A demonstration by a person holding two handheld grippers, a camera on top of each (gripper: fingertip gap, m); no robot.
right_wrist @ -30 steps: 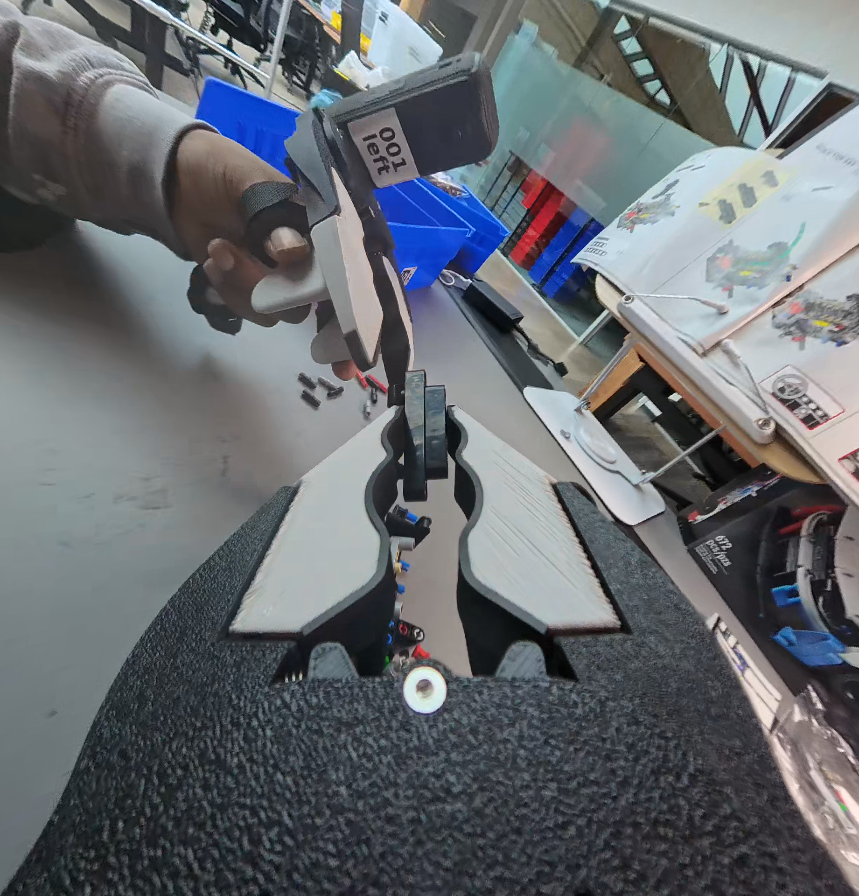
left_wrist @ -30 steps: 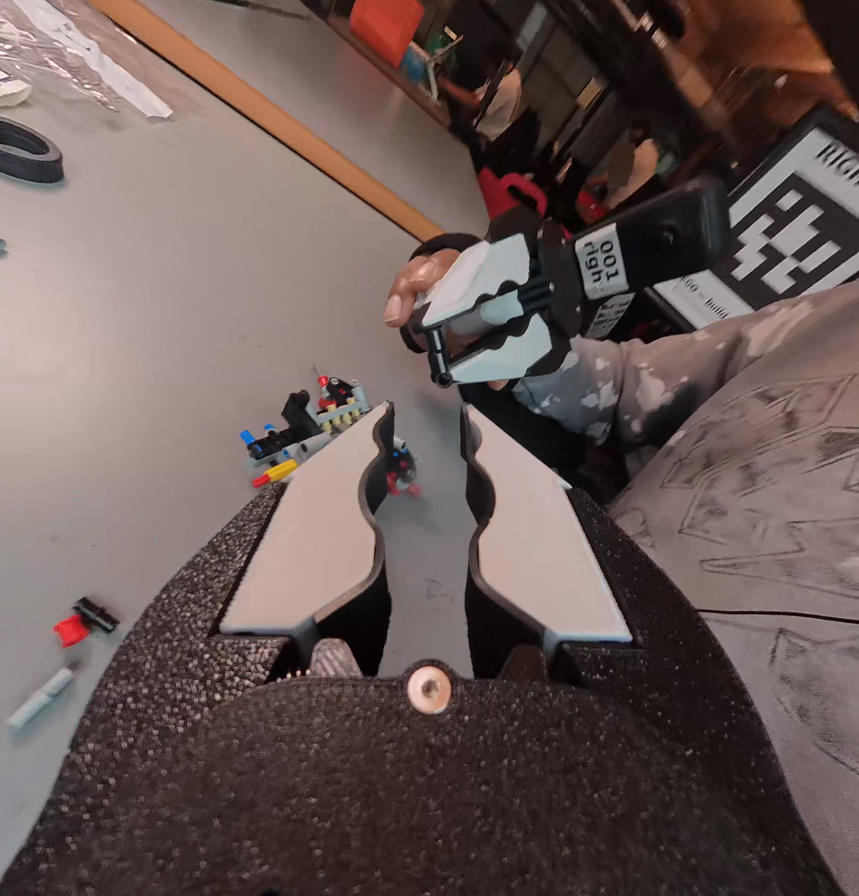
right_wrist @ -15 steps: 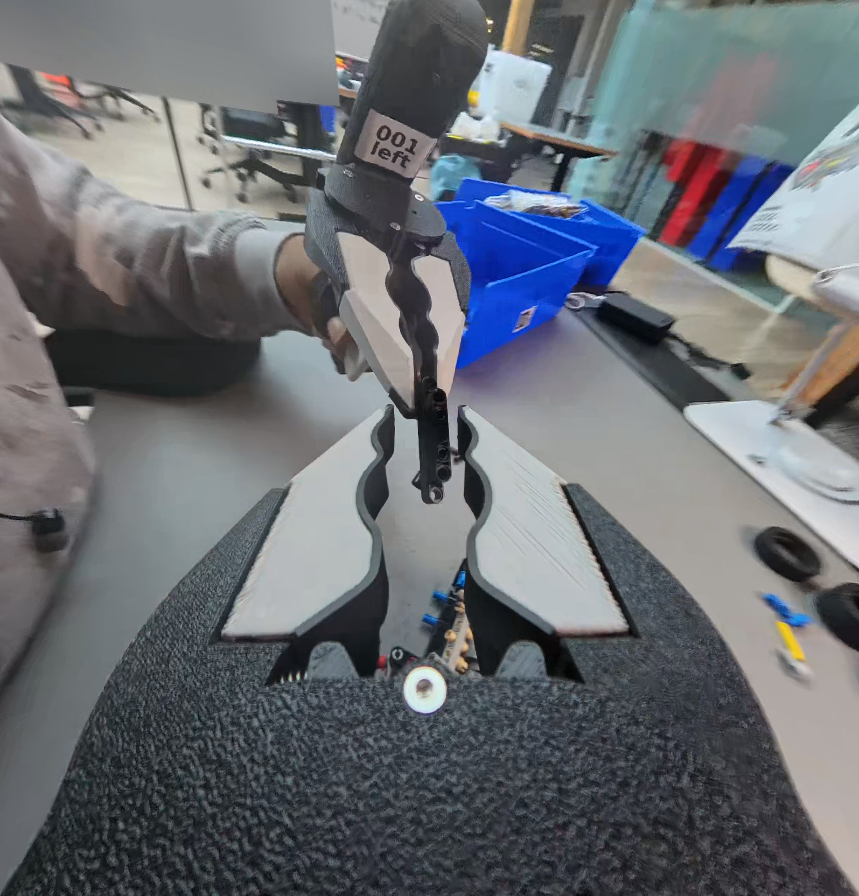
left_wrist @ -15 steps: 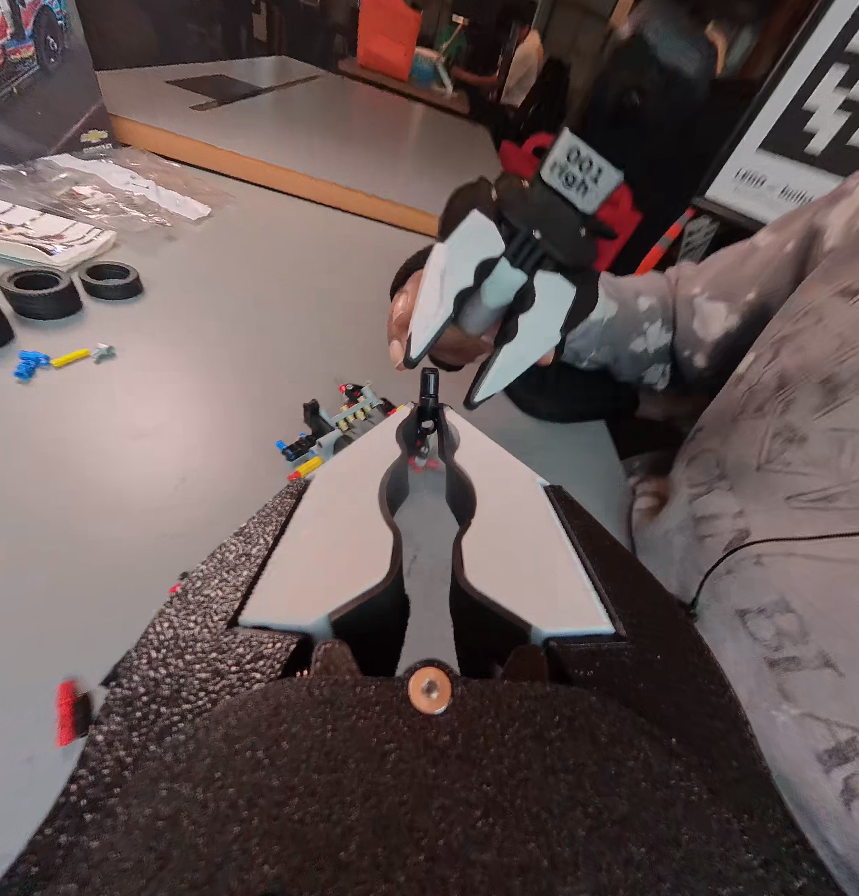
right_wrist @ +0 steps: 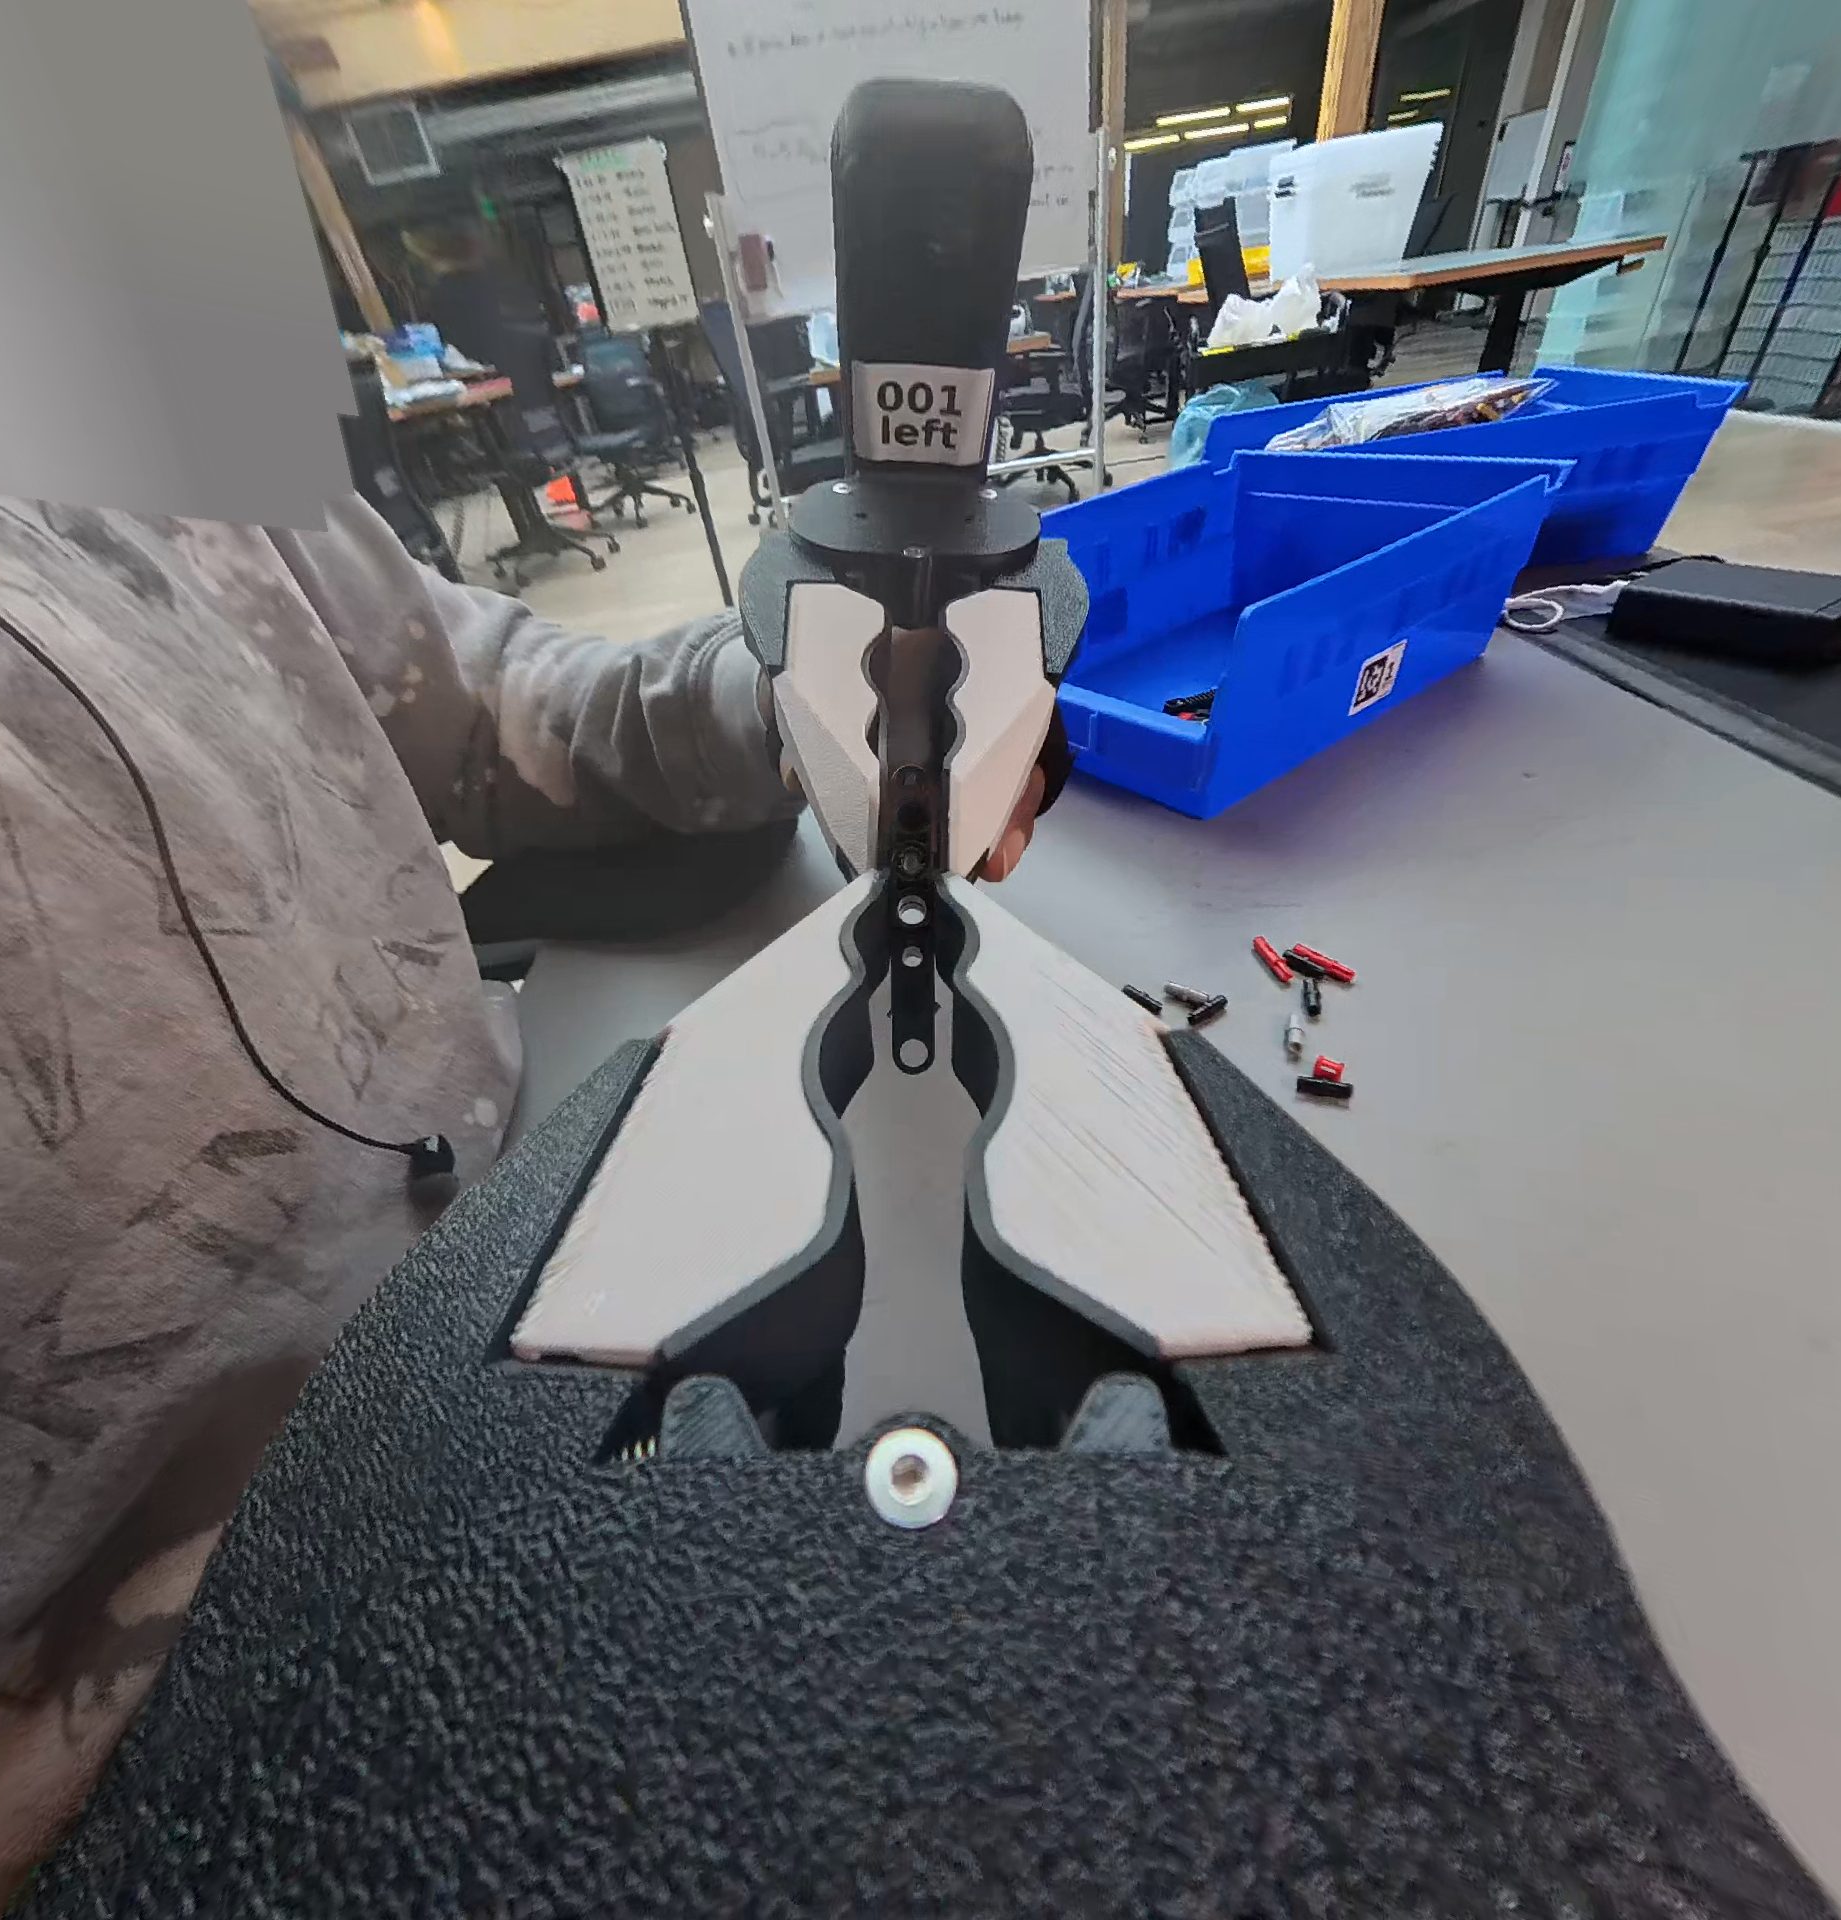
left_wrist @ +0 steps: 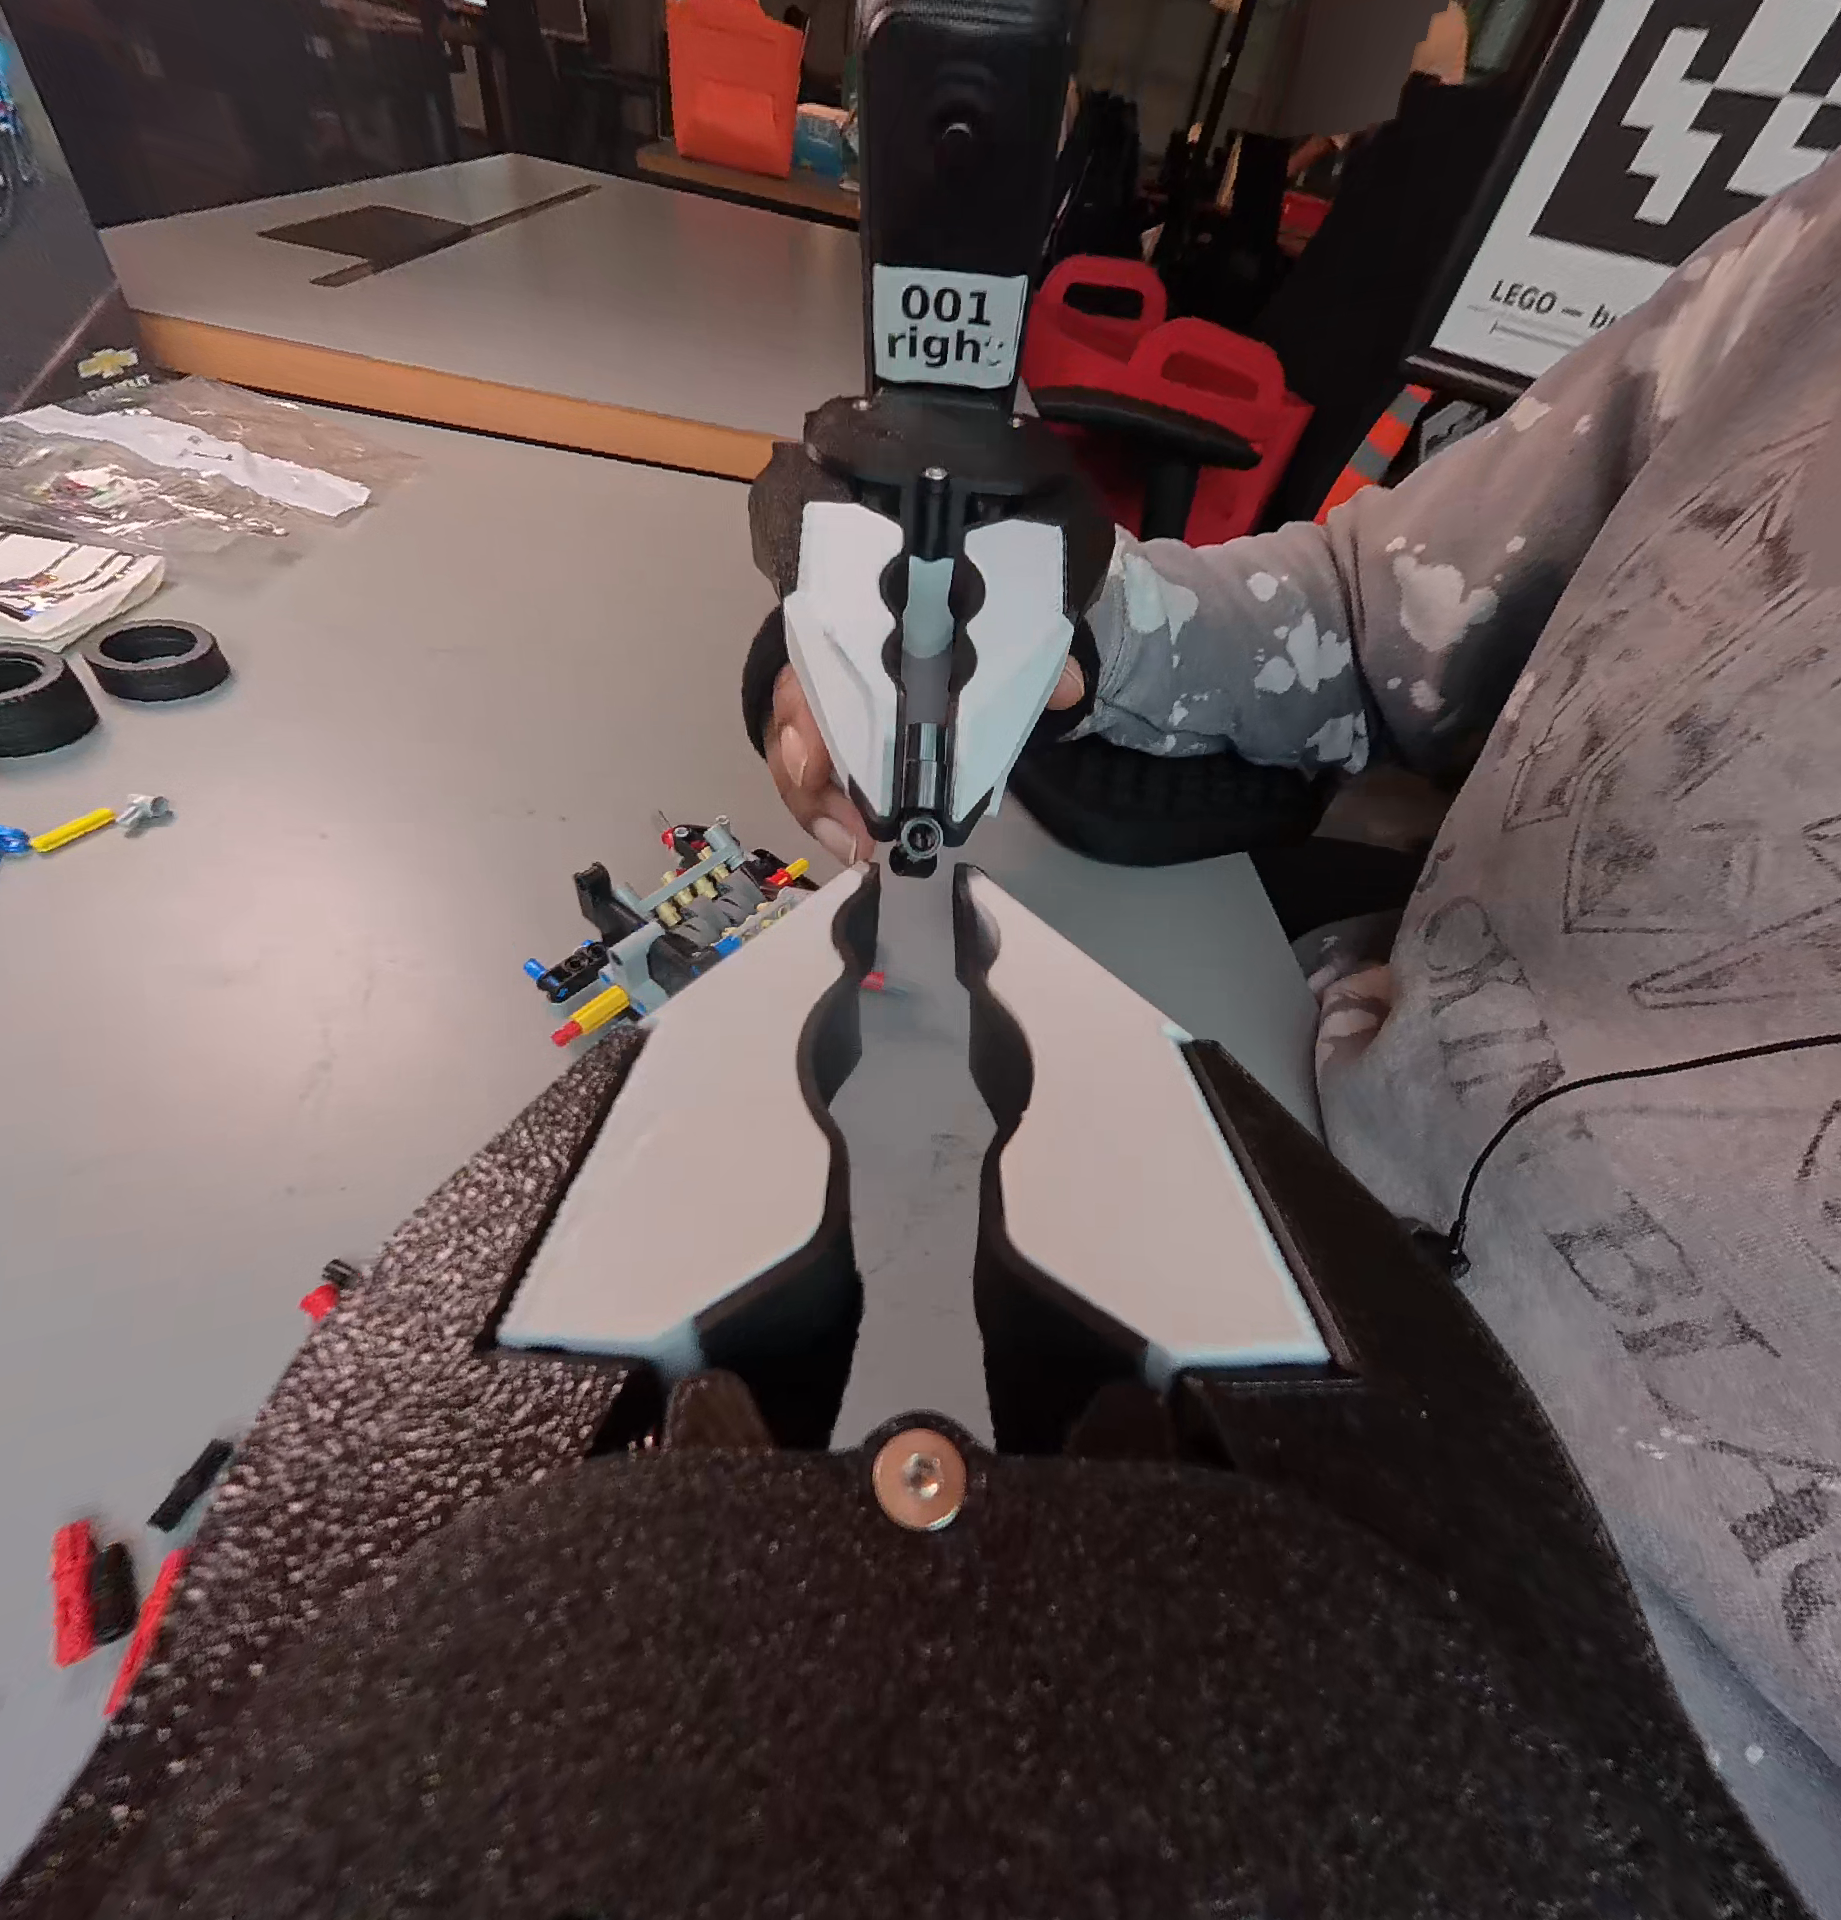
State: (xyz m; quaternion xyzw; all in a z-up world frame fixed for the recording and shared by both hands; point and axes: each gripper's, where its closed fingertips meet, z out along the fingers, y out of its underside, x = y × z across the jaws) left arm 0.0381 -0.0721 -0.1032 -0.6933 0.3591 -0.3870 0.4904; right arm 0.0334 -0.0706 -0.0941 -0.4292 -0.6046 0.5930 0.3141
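A black beam with holes (right_wrist: pixel 911 971) lies lengthwise between my right gripper's fingers. My right gripper (right_wrist: pixel 911 883) is shut on it at the tips, above the grey table (right_wrist: pixel 1518 987). In the left wrist view the beam (left_wrist: pixel 916 836) shows end-on in the right gripper (left_wrist: pixel 918 821), which faces me. My left gripper (left_wrist: pixel 911 875) meets it tip to tip. Its jaws stand narrowly apart just short of the beam's end and hold nothing. It also shows in the right wrist view (right_wrist: pixel 911 847), held by a hand in a grey sleeve.
A part-built brick assembly (left_wrist: pixel 677 925) sits on the table left of my left fingers. Two black tyres (left_wrist: pixel 157 660), small blue and yellow parts (left_wrist: pixel 64 831), plastic bags (left_wrist: pixel 168 478) and loose red and black pins (right_wrist: pixel 1300 997) lie around. Blue bins (right_wrist: pixel 1363 613) stand behind. The grippers are tip to tip, or close to it.
Half a second ago my left gripper held the beam between my open right fingers. Now my right gripper is shut on it and my left jaws have parted. Both grippers have levelled, facing each other.
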